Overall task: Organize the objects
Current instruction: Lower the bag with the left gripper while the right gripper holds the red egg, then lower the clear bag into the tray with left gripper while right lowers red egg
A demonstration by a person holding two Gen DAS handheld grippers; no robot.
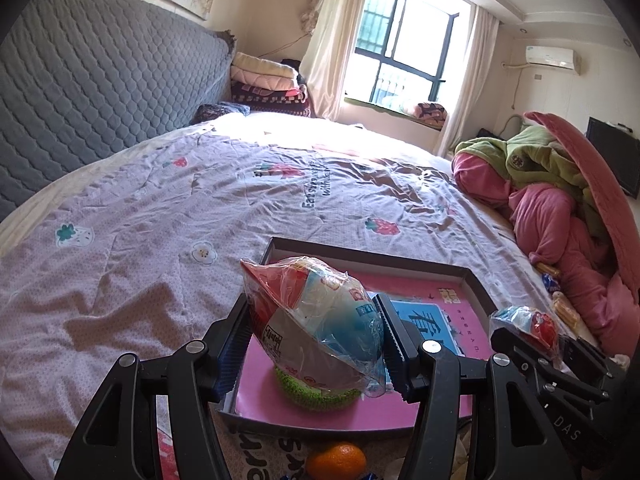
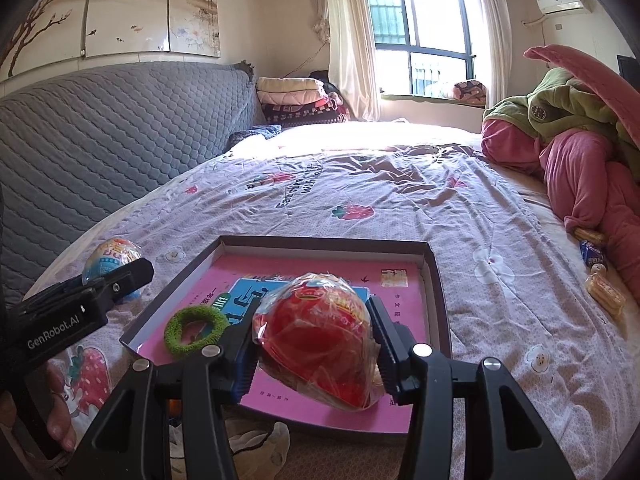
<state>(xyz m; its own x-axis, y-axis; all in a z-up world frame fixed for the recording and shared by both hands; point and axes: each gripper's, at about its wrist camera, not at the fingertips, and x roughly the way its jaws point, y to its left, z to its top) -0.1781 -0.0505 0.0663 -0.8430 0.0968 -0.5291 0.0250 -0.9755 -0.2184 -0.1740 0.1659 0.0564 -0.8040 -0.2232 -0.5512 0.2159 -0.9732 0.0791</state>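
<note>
Nearest the left wrist camera, an orange (image 1: 336,461) lies on the bed (image 1: 132,240) below the left tool (image 1: 314,338), which pinches a blue wrapped egg toy (image 1: 320,312) over the shallow box (image 1: 474,280) and its green hair tie (image 1: 316,394).

From the right wrist, the right tool (image 2: 312,344) clamps a red wrapped egg toy (image 2: 316,336) above that box, beside the hair tie; wrapped snacks (image 2: 604,294) lie well apart.

A red egg toy (image 2: 316,336) and a blue, red and white egg toy (image 1: 316,316) are wrapped in clear film. The tray (image 2: 434,280) is lined pink with a blue label. The hair ring (image 2: 196,330) is green. The bed sheet (image 2: 400,200) is printed with strawberries and flowers on lilac.
</note>
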